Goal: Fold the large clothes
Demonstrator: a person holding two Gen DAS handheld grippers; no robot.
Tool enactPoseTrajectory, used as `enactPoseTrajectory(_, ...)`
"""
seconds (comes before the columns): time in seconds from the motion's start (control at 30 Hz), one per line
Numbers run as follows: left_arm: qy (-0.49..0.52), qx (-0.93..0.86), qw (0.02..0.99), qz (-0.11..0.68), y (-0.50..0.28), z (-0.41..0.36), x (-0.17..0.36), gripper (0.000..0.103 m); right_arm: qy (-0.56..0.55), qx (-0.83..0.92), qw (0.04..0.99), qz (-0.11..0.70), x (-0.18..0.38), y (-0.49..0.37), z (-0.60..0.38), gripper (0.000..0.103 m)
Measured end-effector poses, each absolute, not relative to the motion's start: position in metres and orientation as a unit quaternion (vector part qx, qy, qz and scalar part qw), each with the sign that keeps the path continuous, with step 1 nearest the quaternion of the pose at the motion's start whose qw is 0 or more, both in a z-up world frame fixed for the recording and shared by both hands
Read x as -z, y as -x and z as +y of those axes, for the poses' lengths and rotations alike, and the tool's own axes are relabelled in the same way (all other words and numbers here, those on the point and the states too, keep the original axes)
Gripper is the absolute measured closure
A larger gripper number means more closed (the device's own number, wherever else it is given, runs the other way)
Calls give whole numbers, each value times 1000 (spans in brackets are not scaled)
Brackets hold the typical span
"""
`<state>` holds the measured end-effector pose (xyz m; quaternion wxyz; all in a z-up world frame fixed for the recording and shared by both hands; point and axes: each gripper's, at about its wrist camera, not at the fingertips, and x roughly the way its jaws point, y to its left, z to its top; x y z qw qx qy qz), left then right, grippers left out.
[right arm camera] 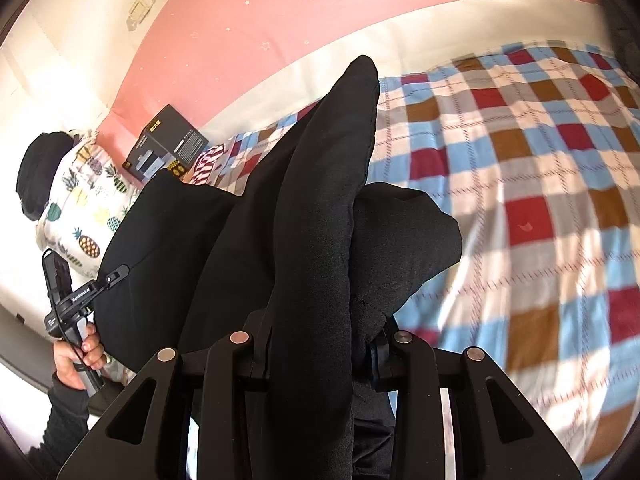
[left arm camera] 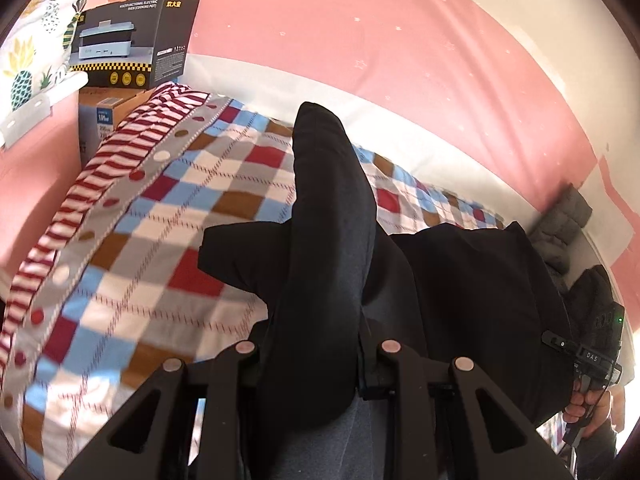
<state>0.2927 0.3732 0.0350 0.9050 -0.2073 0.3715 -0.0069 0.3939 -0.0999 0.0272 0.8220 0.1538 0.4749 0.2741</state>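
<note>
I've got the left gripper (left arm camera: 320,364) clenched on a thick fold of the black garment (left arm camera: 332,220), the right gripper (right arm camera: 316,344) clamped likewise, the garment lifted just above the checked bedspread (left arm camera: 168,216).

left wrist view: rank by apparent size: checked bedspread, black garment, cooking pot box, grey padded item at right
1. checked bedspread and black garment: too close to split, since the garment hangs right at the lens.
2. cooking pot box.
3. grey padded item, partly hidden behind the garment.
</note>
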Motion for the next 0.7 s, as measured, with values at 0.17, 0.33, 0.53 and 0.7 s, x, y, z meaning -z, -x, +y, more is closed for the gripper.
enactPoseTrajectory(0.17, 204, 1, 908, 365, -338, 396, -20, 76, -160, -277, 819, 477, -9, -439, -78, 70)
enactPoseTrajectory(0.33, 220, -30, 897, 382, -366, 423, 26, 75, -176, -255, 809, 500, 36, -472, -73, 66)
enactPoseTrajectory(0.53, 247, -67, 868, 426, -371, 454, 89, 60, -214, -230, 780, 541, 91, -478, -100, 48)
enactPoseTrajectory(0.7, 257, -80, 862, 429, -374, 457, 100, 47, -224, -212, 777, 548, 98, -473, -105, 36)
